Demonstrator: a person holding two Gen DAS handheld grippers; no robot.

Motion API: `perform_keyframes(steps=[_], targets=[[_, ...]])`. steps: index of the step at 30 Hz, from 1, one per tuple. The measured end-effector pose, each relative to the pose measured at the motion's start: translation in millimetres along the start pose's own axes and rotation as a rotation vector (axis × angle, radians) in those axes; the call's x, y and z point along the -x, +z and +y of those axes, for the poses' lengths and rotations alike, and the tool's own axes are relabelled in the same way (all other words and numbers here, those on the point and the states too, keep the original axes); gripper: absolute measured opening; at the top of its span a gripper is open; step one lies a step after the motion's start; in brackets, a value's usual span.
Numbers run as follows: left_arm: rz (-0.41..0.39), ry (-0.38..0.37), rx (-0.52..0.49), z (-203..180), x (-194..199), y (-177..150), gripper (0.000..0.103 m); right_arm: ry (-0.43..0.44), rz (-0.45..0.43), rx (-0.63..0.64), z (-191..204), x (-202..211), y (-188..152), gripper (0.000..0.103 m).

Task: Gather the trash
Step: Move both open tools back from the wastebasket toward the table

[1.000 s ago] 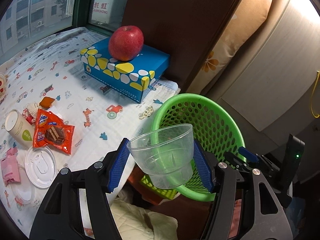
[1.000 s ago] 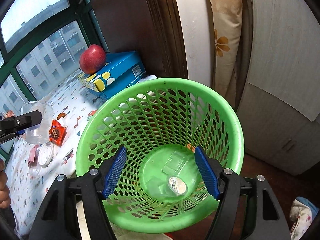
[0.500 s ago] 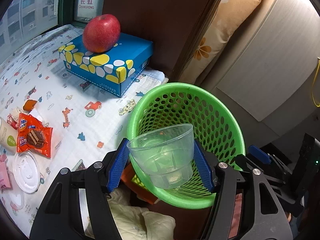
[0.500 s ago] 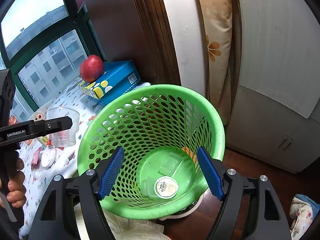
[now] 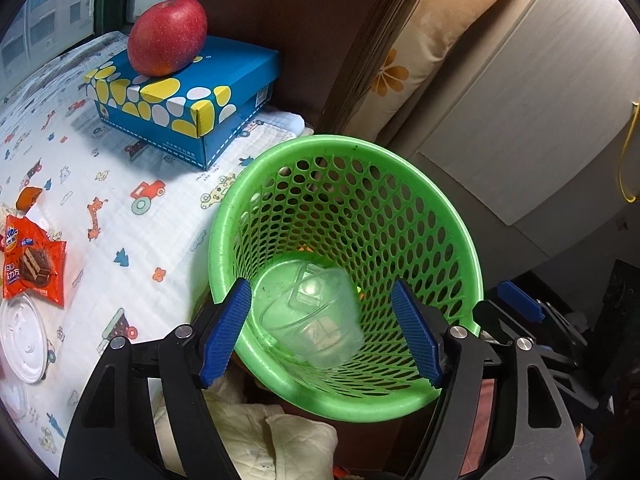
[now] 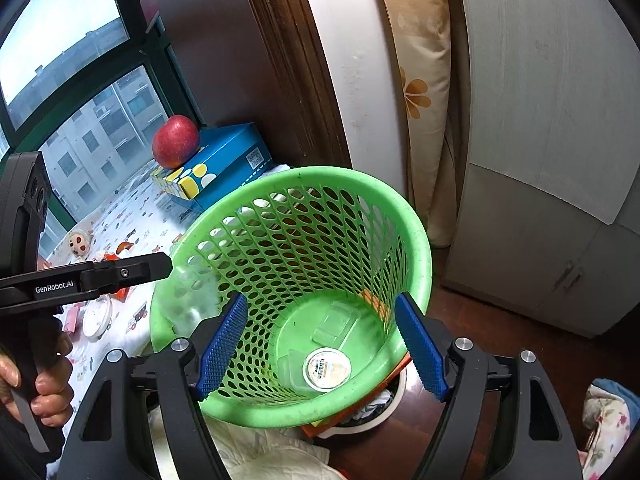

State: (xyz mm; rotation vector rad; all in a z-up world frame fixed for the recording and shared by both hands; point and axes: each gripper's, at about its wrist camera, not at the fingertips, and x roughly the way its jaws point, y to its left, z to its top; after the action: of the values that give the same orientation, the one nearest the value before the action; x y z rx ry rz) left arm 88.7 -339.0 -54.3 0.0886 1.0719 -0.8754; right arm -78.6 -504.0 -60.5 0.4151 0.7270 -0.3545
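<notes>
The round green perforated plastic basket stands tight against the edge of the tabletop, which is covered in a white cloth printed with little cartoon cars, and its near rim overhangs crumpled white bedding. The left tongs hang over the basket's mouth with their jaws opening; the clear plastic cup, blurred, lies between the blue pads but touches neither, apparently dropping along the inner wall. The right tongs stand open on either side of the basket's near rim, pads clear of the plastic as far as I can tell. Inside the basket I count one round foil-lidded tub and at least one clear flat lid, besides the cup. On the tabletop lie one red snack wrapper, one white round lid, and one blue box with yellow and white spots carrying one red apple. A brown wooden frame and a wardrobe close in behind the basket.
</notes>
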Motion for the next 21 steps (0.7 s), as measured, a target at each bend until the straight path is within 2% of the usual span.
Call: perform_keyframes(steps=[10,21], targets=[[-0.058,0.063,0.013,19.5,33.8,-6.8,0.074,0.032,0.001,0.025,18.3,0.6,-0.8,0.074],[-0.138,0.23,0.126,99.7,90.6,-36.9,0.074,0.116,0.012,0.105,75.4,-9.4,3.3,0.075]])
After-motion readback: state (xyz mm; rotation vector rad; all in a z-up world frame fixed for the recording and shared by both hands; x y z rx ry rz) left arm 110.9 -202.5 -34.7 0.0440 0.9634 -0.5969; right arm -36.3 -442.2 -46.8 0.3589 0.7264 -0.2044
